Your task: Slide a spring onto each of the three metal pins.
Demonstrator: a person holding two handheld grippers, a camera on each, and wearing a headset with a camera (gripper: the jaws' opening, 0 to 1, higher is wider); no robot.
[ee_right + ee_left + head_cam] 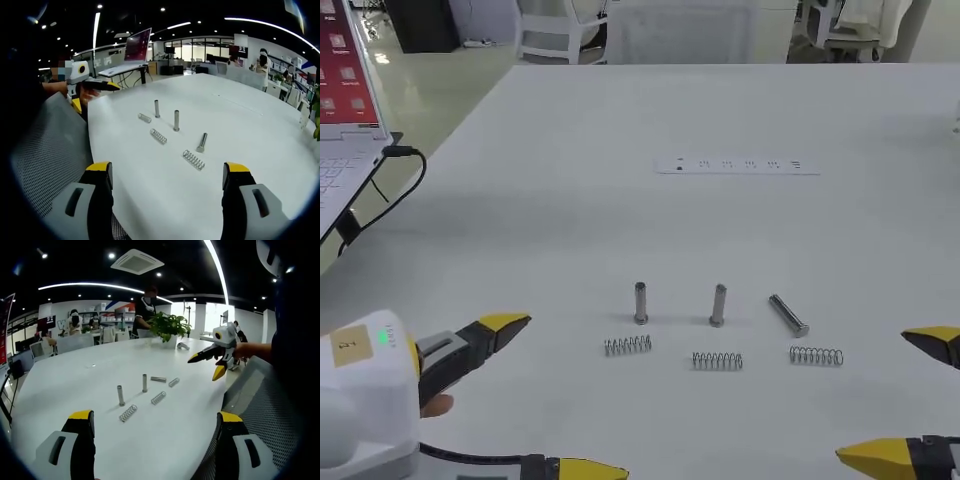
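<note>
Recessed spotlights (111,256) and long strip lights (216,265) in the ceiling lit the room brightly and evenly, so the white table (620,220) carried only faint, soft shadows beside the pins (640,302) and springs (627,346). Both gripper views bowed strongly toward their edges. The head view stayed sharp and undistorted, with its far background washed pale.

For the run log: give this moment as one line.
left pin, middle pin: upright | right pin: lying | springs: loose on table, none fitted | left gripper: open | right gripper: open
</note>
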